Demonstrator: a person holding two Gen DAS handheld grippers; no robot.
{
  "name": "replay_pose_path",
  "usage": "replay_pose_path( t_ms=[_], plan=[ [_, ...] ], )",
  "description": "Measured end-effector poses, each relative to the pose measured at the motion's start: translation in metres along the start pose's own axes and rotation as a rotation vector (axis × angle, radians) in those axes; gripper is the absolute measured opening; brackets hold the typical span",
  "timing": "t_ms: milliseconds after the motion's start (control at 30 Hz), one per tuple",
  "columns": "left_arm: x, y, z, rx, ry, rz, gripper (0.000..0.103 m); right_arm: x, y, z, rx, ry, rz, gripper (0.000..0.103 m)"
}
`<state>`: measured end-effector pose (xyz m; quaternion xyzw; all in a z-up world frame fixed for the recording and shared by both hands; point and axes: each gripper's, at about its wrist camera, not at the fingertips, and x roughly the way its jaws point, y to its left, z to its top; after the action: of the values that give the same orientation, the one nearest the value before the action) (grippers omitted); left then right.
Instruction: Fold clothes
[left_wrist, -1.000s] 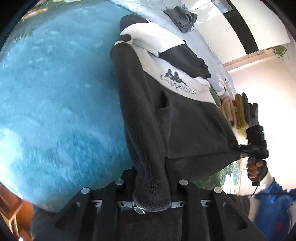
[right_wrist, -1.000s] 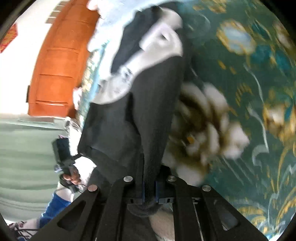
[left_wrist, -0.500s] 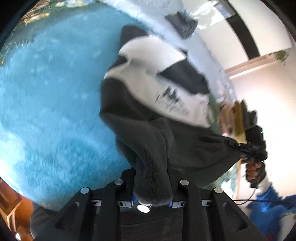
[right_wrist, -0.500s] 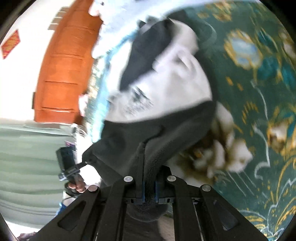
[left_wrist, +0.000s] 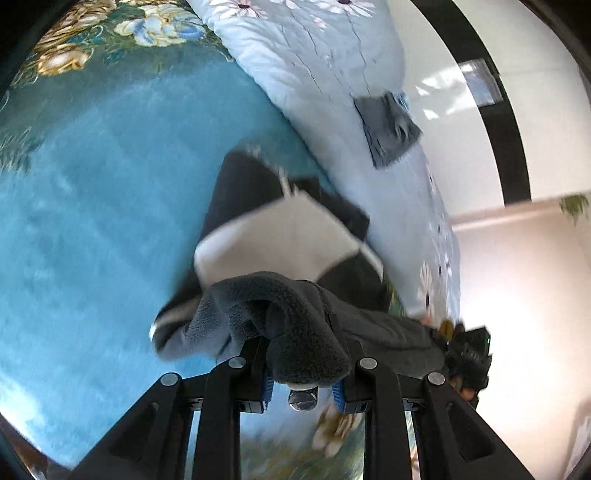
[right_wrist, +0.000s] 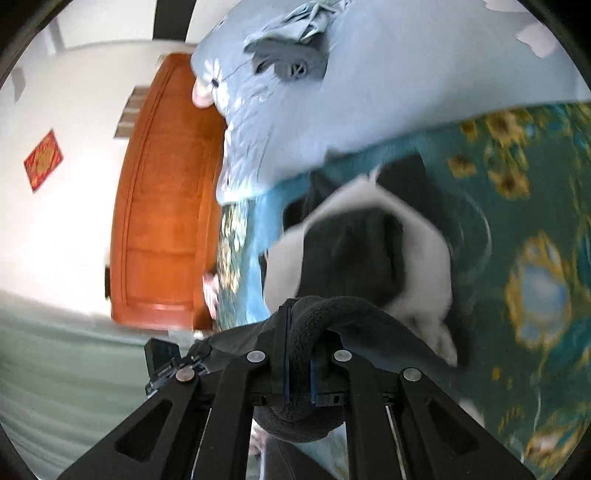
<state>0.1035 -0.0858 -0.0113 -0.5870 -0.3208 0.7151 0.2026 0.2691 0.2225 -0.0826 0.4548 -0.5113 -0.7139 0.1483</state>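
A second ago the dark-and-white fleece jacket (left_wrist: 280, 236) lay stretched long over the blue blanket (left_wrist: 92, 221), its printed chest showing; now its lower hem has been lifted and carried toward the collar end, so the grey bottom half arches over the white band and the print is out of sight. The left hand-held gripper (left_wrist: 303, 384) is clamped on a thick roll of the fleece hem, its jaws held a little apart by the bulk of cloth between them, and the right hand-held gripper (right_wrist: 299, 369) is pinched nearly together on the other hem corner (a thin rope-like fold of fleece stands between its blue pads). Both views are smeared, which fits hands in quick motion. The jacket's top part lies on the bed, near the edge of the pale flowered quilt (left_wrist: 332, 74), where a grey garment (left_wrist: 388, 129) sits apart from it. I judge this to be the middle of the bottom-to-top fold: the hem has to be laid down level with the shoulders before either grip lets go, and the two corners should land evenly or the fold will skew
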Motion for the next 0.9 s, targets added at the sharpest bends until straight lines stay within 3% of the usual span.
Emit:
replay_pose_path(
  t_ms=[167, 333, 400, 500, 533, 667, 767, 900],
  plan=[
    [0.029, -0.002, 0.047, -0.112, -0.027, 0.038, 0.026, 0.007, -0.015, 0.049, 0.073, -0.017, -0.006, 0.008],
    [0.054, 0.019, 0.070, -0.258, -0.061, 0.025, 0.029, 0.028, -0.040, 0.065, 0.154, -0.016, -0.044, 0.009],
    [0.061, 0.028, 0.071, -0.309, -0.075, -0.003, 0.033, 0.035, -0.050, 0.068, 0.184, -0.020, -0.046, 0.011],
    [0.065, 0.033, 0.074, -0.345, -0.102, -0.063, 0.051, 0.041, -0.059, 0.072, 0.218, -0.025, -0.039, 0.011],
    [0.063, 0.032, 0.075, -0.346, -0.110, -0.093, 0.059, 0.041, -0.060, 0.073, 0.226, -0.026, -0.036, 0.012],
    [0.054, 0.024, 0.080, -0.306, -0.125, -0.167, 0.069, 0.036, -0.048, 0.076, 0.198, -0.024, -0.011, 0.023],
    [0.045, 0.019, 0.083, -0.210, -0.119, -0.081, 0.073, 0.026, -0.036, 0.080, 0.171, -0.046, 0.019, 0.036],
    [0.037, 0.029, 0.078, -0.196, -0.133, -0.070, 0.074, 0.008, -0.030, 0.088, 0.142, -0.123, 0.044, 0.043]
  ],
)
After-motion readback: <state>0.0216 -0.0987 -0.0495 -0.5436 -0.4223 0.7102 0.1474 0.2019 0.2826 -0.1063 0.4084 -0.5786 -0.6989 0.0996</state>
